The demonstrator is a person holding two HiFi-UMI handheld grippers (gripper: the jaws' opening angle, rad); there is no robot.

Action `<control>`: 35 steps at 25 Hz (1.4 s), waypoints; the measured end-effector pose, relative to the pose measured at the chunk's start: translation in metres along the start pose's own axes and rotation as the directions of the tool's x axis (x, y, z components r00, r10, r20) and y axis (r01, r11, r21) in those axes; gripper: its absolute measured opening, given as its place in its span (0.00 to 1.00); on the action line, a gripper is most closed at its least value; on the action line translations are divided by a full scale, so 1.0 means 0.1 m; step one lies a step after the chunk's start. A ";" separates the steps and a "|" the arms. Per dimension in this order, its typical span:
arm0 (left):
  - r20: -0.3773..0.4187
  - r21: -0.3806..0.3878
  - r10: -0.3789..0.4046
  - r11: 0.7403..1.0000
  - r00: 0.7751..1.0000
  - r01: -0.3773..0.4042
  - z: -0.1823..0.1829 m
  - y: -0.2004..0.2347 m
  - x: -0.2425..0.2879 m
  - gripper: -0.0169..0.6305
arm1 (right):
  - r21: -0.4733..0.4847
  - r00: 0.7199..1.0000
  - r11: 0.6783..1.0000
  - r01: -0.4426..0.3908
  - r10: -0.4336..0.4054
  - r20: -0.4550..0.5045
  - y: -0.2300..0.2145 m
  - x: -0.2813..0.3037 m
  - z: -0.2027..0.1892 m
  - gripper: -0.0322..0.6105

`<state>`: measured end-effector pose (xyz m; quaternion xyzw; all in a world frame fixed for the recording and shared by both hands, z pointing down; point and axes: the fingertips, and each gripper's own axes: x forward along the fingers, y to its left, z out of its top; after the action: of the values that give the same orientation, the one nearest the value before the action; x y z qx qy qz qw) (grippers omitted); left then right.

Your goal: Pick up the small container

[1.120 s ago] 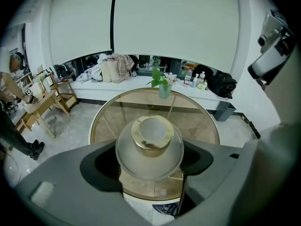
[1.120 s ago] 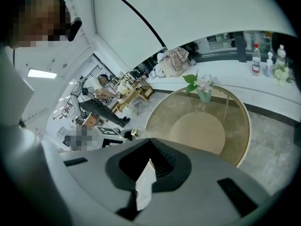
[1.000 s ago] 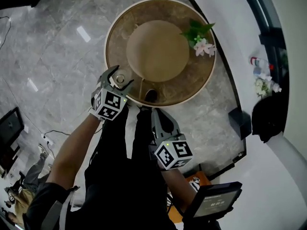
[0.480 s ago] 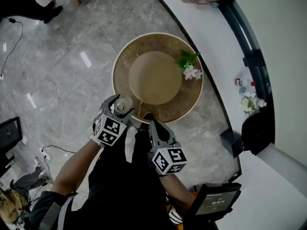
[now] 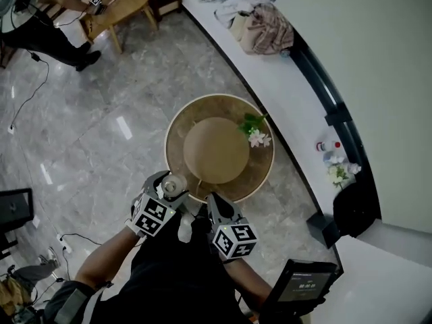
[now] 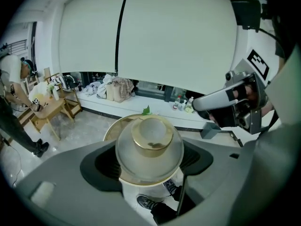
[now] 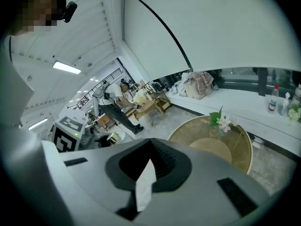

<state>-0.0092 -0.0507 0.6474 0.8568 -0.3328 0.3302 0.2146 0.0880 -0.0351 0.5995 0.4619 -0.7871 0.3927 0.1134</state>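
My right gripper (image 5: 217, 208) hangs close to my body, jaws pressed together on nothing. Just ahead, my left gripper (image 6: 149, 166) has its jaws clamped on the small container (image 6: 149, 147), a clear pot with a gold lid. It hangs just off the near edge of the round tabletop (image 5: 264, 175), with a shoe (image 6: 149, 202) showing beneath it, so I judge the pick-up done: grasped and lifted clear. Only holding it steady seems left. A flower sprig (image 5: 256, 137) lies near the tabletop's far right edge.
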 end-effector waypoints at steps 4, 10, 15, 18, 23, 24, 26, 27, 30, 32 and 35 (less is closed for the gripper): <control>0.014 0.023 -0.012 1.000 1.000 0.012 0.16 -0.16 -0.22 0.54 | -0.032 1.000 0.999 0.003 -0.002 0.029 0.07 -0.10 0.17 0.05; 0.032 0.002 -0.012 1.000 0.999 0.012 0.30 -0.26 -0.49 0.54 | -0.042 0.997 0.999 0.006 -0.003 0.075 0.17 -0.24 0.37 0.05; 0.046 -0.003 -0.008 1.000 0.999 0.008 0.43 -0.33 -0.67 0.54 | -0.052 0.996 0.999 -0.008 0.013 0.092 0.28 -0.32 0.44 0.05; 0.052 -0.003 -0.007 1.000 0.999 0.007 0.48 -0.36 -0.75 0.54 | -0.066 0.994 0.998 -0.023 0.030 0.108 0.36 -0.35 0.52 0.05; 0.066 0.011 -0.009 1.000 0.998 0.008 0.52 -0.43 -0.86 0.54 | -0.104 0.989 0.994 -0.044 0.058 0.135 0.47 -0.42 0.65 0.05; 0.068 0.013 -0.010 1.000 0.998 0.009 0.52 -0.45 -0.88 0.54 | -0.109 0.988 0.993 -0.047 0.062 0.141 0.49 -0.44 0.68 0.05; 0.073 0.015 -0.010 1.000 0.997 0.009 0.54 -0.48 -0.93 0.54 | -0.117 0.986 0.992 -0.050 0.068 0.152 0.51 -0.47 0.71 0.05; 0.076 0.016 -0.010 1.000 0.997 0.009 0.55 -0.49 -0.95 0.54 | -0.121 0.985 0.991 -0.050 0.069 0.156 0.52 -0.49 0.73 0.05; 0.090 0.009 -0.009 1.000 0.996 0.009 0.59 -0.49 -1.02 0.54 | -0.132 0.983 0.990 -0.051 0.073 0.166 0.54 -0.50 0.76 0.05; 0.100 0.007 -0.008 1.000 0.995 0.008 0.62 -0.48 -1.04 0.54 | -0.139 0.982 0.989 -0.052 0.076 0.174 0.55 -0.49 0.80 0.05; 0.109 0.007 -0.003 1.000 0.994 0.002 0.67 -0.47 -1.09 0.54 | -0.152 0.979 0.987 -0.054 0.083 0.187 0.60 -0.51 0.85 0.05</control>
<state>-0.0082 -0.0109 0.5175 0.8747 -0.3417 0.2840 0.1935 0.0827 -0.0482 0.4845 0.4607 -0.8366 0.2911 0.0565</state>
